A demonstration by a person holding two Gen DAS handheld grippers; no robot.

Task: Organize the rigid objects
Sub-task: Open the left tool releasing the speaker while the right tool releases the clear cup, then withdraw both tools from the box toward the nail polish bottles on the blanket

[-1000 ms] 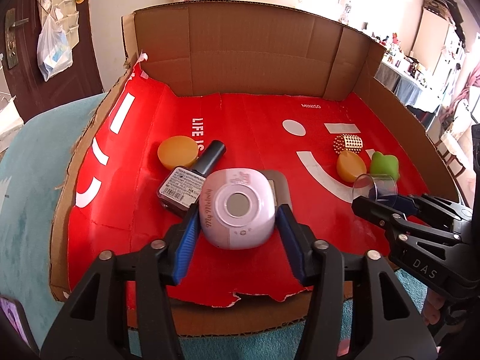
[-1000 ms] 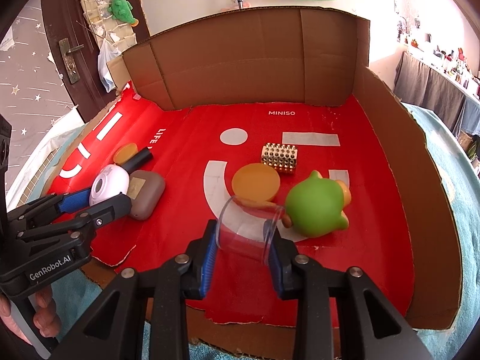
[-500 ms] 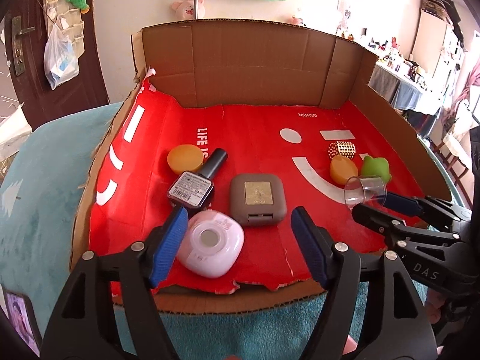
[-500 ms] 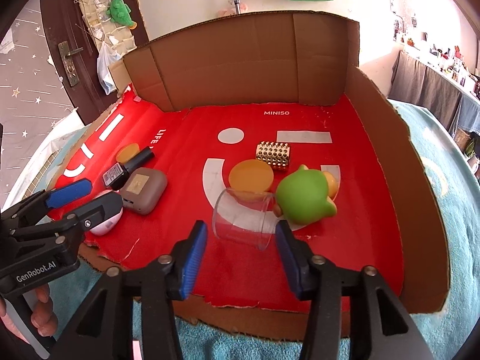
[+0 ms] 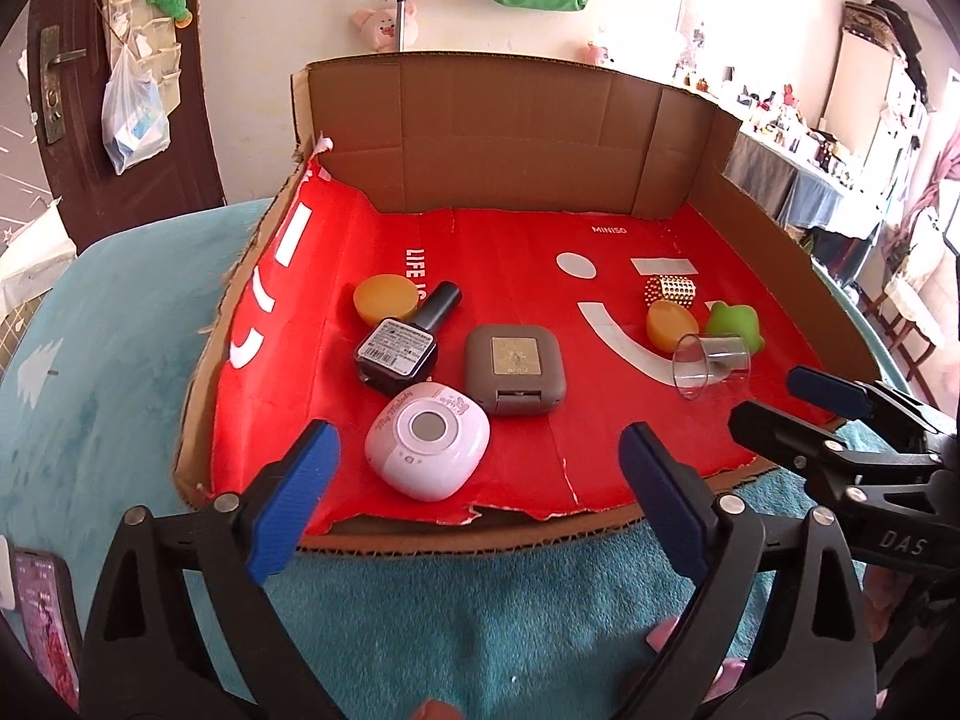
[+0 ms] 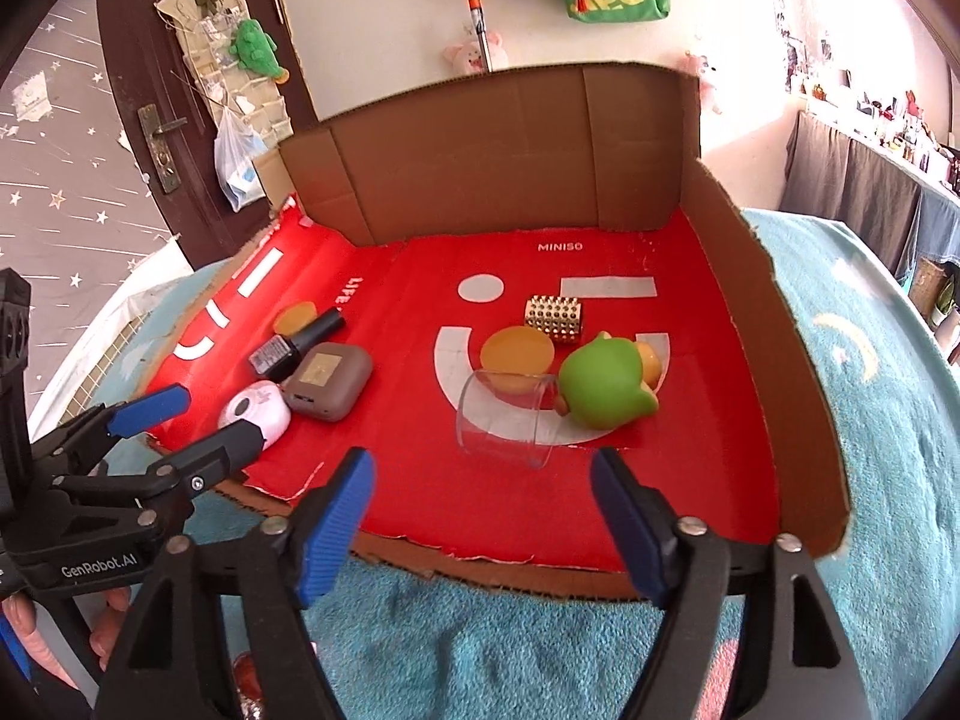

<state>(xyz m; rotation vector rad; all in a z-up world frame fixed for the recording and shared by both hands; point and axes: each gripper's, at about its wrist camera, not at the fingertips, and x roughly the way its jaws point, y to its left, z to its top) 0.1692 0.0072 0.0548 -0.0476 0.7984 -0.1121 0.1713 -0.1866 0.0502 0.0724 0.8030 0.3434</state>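
Observation:
A red-lined cardboard tray [image 5: 516, 276] [image 6: 672, 468] holds the objects. On its left lie a pink-white round case [image 5: 427, 450] [image 6: 255, 413], a brown square case [image 5: 515, 369] [image 6: 327, 381], a black bottle [image 5: 405, 345] [image 6: 294, 345] and an orange disc [image 5: 384, 298] [image 6: 295, 318]. On its right lie a clear cup on its side [image 5: 708, 363] [image 6: 507, 420], a green toy [image 5: 733, 326] [image 6: 606, 381], a second orange disc [image 5: 671, 324] [image 6: 516, 351] and a gold studded block [image 5: 671, 289] [image 6: 553, 317]. My left gripper [image 5: 474, 498] [image 6: 198, 420] is open and empty in front of the pink case. My right gripper [image 6: 483, 525] [image 5: 804, 399] is open and empty in front of the cup.
The tray has tall cardboard walls at the back [image 5: 510, 138] and right [image 6: 774, 324], and a torn low front edge [image 5: 480, 525]. It rests on a teal fuzzy surface [image 5: 480, 618]. A dark door [image 6: 120, 120] and a cluttered room lie behind.
Both grippers opened and drew back toward the tray's front edge. The left let go of the pink case, the right let go of the clear cup; both objects now lie on the tray.

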